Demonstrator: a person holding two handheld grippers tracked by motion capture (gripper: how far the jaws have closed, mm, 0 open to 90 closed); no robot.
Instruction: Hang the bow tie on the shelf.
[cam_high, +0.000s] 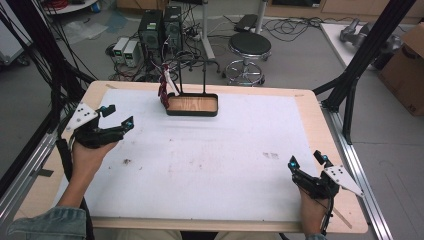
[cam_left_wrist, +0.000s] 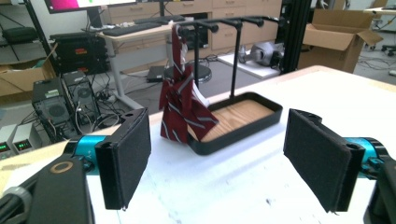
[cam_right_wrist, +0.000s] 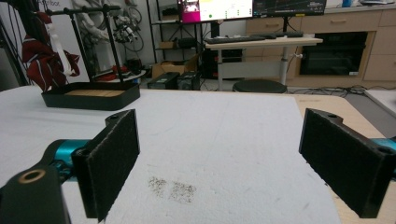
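A white sheet (cam_high: 215, 160) covers most of the wooden bench (cam_high: 310, 97), with a few dark specks (cam_high: 270, 155) toward the right edge and another smudge (cam_high: 126, 161) near the left. At the middle of the far edge stands a black tray (cam_high: 192, 105) with a wood floor and a black rack (cam_left_wrist: 219, 22) rising from it; a dark red striped tie (cam_left_wrist: 182, 105) hangs from the rack's left end, draped over the tray's left rim. Beyond the bench lie a grey floor, two computer towers (cam_high: 161, 27), a round stool (cam_high: 249, 46), tangled cables and a cardboard box (cam_high: 406, 65) at the right.

The left gripper (cam_high: 116, 116) sits near the bench's left edge, held in a hand (cam_high: 90, 155), its jaws spread wide and holding nothing, aimed toward the tie. The right gripper (cam_high: 307, 161) rests near the near right corner, also gaping wide and empty above the sheet.
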